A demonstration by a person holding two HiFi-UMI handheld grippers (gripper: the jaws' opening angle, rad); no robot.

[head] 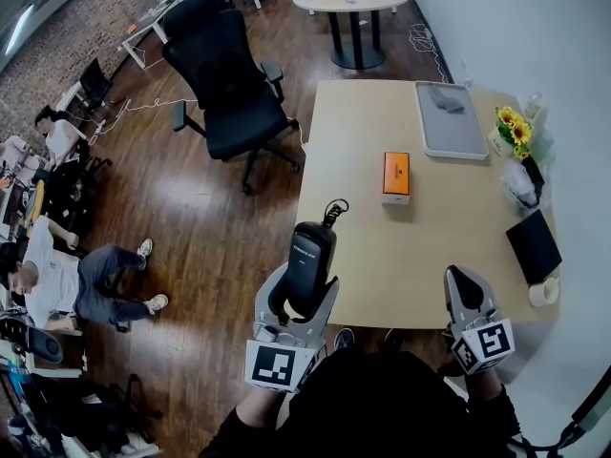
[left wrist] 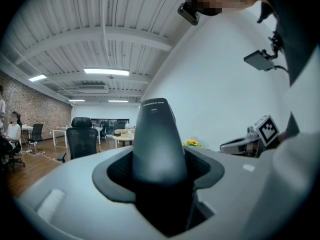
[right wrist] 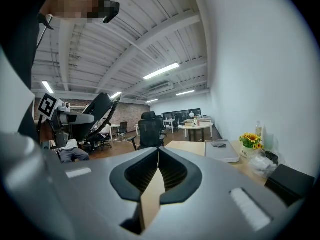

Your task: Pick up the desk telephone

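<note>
Handset [head: 310, 258] of the desk telephone, black, pinched between the jaws of the left gripper [head: 304, 292], jaws spread pretty wide around it. Held up off the wooden table [head: 430, 256], just by its near left edge, curly cord [head: 334, 210] at the far end. Right gripper [head: 464, 289] closed tight, nothing in it, over the table's near edge. Further back on the table: orange box [head: 396, 175], grey tray [head: 449, 122], sunflowers [head: 514, 130]. Black office chair [head: 224, 74] off to the left.
</note>
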